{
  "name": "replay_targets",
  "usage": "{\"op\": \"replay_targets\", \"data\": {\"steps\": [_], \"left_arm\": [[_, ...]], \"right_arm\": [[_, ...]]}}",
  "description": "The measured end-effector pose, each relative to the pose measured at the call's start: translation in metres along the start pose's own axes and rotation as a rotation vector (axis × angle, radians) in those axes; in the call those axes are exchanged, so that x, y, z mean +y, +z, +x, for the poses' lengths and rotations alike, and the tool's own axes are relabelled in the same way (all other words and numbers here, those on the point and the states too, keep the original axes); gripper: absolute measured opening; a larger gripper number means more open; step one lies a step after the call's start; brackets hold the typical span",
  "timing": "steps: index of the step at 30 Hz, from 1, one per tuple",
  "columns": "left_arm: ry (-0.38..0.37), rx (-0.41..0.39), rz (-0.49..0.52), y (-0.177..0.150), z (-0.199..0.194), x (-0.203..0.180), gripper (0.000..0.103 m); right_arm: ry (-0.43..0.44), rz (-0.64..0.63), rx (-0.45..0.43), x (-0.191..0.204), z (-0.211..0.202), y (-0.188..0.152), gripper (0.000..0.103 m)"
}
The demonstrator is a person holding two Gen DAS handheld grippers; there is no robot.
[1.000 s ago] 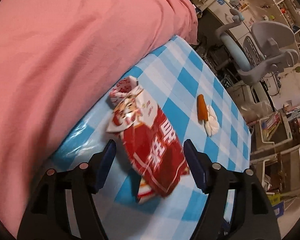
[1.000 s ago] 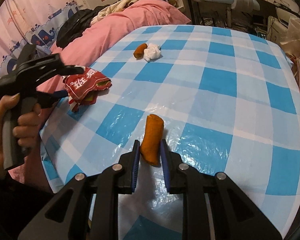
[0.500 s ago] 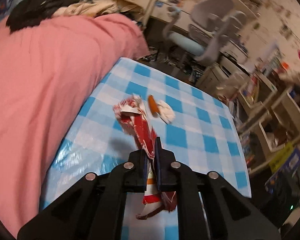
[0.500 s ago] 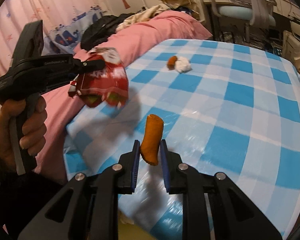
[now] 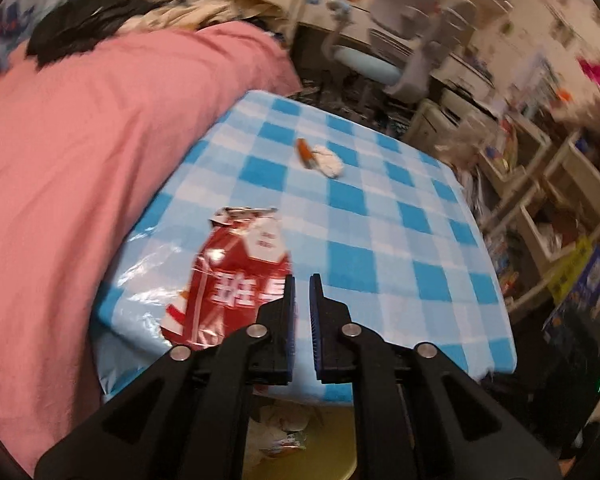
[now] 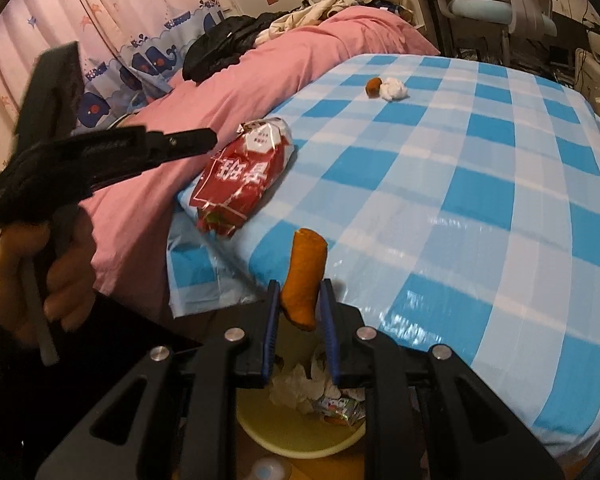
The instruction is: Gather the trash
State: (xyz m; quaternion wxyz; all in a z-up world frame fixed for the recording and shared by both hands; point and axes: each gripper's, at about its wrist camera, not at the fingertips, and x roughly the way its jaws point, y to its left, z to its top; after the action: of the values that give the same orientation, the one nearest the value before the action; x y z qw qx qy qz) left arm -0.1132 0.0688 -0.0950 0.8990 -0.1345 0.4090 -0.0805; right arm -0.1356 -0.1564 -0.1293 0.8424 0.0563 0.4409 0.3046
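Note:
A red snack bag (image 5: 240, 276) (image 6: 244, 180) sits at the near-left corner of the checked table (image 5: 380, 240), partly past the edge. Whether it rests there or hangs in the air I cannot tell. My left gripper (image 5: 302, 292) (image 6: 210, 142) is shut just beside it, with nothing between its fingers. My right gripper (image 6: 300, 286) is shut on an orange food stick (image 6: 304, 268), held upright off the table's near edge. Below it stands a yellow bin (image 6: 292, 440) (image 5: 332, 440) with crumpled trash inside. Far on the table lie another orange piece (image 6: 374, 86) (image 5: 305, 154) and a white tissue wad (image 6: 394, 89) (image 5: 329, 160).
A bed with a pink blanket (image 5: 100, 140) (image 6: 300, 56) runs along the table's left side, dark clothes piled on it. A person's hand (image 6: 32, 264) holds the left gripper. A grey office chair (image 5: 404, 40) and cluttered shelves (image 5: 540, 184) stand beyond the table.
The left gripper shut on the bag and lifted it; now the bag is out from between the fingers, beside them. The right gripper drew the orange stick back off the table, over the bin.

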Motion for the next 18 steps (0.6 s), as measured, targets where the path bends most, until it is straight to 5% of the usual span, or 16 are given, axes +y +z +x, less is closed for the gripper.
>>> {"op": "replay_targets", "data": {"steps": [2, 5, 6, 10, 18], "left_arm": [[-0.005, 0.013, -0.06, 0.003, 0.004, 0.016, 0.014], [0.019, 0.045, -0.074, 0.008, 0.017, 0.025, 0.055], [0.036, 0.054, -0.063, 0.009, 0.023, 0.025, 0.06], [0.136, 0.115, -0.021, 0.013, 0.051, 0.024, 0.066], [0.166, 0.175, 0.059, 0.013, 0.09, 0.008, 0.073]], "right_arm": [[0.001, 0.002, 0.0, 0.002, -0.001, -0.003, 0.021], [0.003, 0.007, 0.009, 0.002, 0.001, -0.007, 0.021], [0.003, 0.007, 0.015, 0.001, 0.002, -0.009, 0.021], [0.012, 0.01, 0.024, 0.0, 0.006, -0.009, 0.021], [0.022, 0.025, 0.033, -0.004, 0.01, -0.008, 0.021]]}}
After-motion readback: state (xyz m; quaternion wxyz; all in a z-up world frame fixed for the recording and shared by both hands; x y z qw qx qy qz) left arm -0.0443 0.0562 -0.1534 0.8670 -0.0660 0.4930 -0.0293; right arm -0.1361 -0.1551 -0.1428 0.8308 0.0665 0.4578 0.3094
